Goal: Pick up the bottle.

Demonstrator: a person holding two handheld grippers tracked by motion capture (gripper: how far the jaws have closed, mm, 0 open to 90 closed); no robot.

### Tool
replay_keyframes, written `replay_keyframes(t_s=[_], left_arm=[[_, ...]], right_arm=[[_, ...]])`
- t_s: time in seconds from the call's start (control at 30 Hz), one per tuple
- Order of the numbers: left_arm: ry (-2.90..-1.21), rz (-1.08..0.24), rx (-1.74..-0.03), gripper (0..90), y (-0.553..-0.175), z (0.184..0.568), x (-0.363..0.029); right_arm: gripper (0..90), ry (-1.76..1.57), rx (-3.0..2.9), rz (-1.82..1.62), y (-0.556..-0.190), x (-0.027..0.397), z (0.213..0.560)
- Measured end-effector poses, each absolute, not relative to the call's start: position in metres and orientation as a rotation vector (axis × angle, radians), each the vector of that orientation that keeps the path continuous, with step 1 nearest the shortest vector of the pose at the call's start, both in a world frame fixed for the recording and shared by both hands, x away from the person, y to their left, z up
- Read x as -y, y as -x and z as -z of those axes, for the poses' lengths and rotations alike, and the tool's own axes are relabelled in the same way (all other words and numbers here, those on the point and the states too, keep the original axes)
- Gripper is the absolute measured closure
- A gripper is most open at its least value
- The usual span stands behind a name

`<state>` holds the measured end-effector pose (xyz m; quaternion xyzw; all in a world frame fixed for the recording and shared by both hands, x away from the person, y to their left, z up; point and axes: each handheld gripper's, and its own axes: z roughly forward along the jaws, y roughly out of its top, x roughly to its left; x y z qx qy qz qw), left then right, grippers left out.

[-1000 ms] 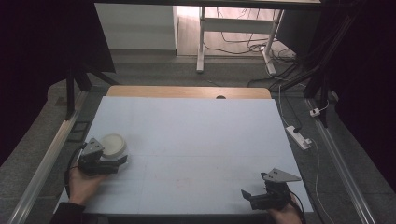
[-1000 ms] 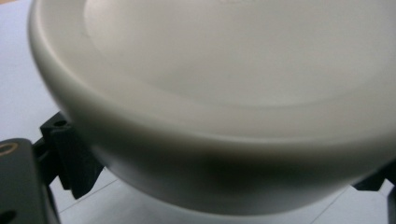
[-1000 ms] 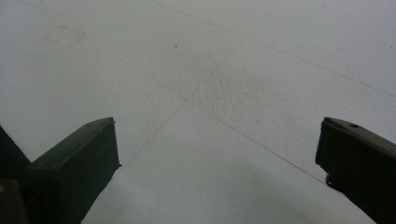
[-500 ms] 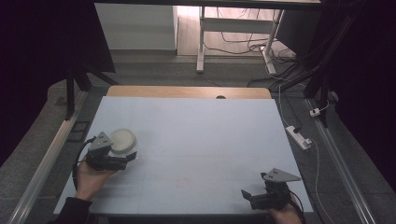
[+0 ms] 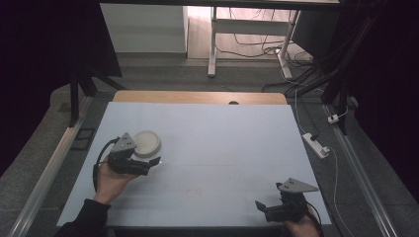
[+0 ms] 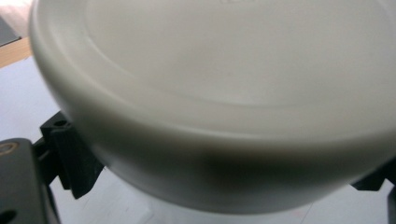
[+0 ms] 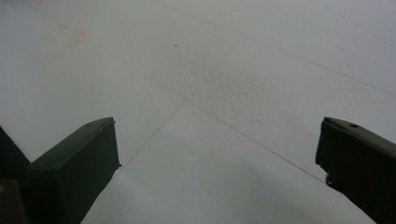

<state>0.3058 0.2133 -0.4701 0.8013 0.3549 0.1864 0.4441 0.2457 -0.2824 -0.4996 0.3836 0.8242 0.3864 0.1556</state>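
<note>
White bowl (image 5: pixel 146 142) clamped, apparently by its rim, in my left gripper (image 5: pixel 150 164); carry level, lower gently onto worktop (image 5: pixel 222 148); right gripper (image 5: pixel 260 206) wide open, empty

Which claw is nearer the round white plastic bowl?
Left. The left claw grips the round white plastic bowl between its jaws; the right claw sits open at the table's near right corner, far from it.
</note>
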Motion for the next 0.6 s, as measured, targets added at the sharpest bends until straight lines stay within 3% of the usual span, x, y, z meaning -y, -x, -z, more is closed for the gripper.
replay_keyframes(t_s=[0.6], left_arm=[[-2.044, -0.404, -0.742, 7.4, -0.325, 0.459, -0.162]], right_arm=[[0.0, -1.106, -2.361, -1.108, -0.246, 0.283, 0.5]])
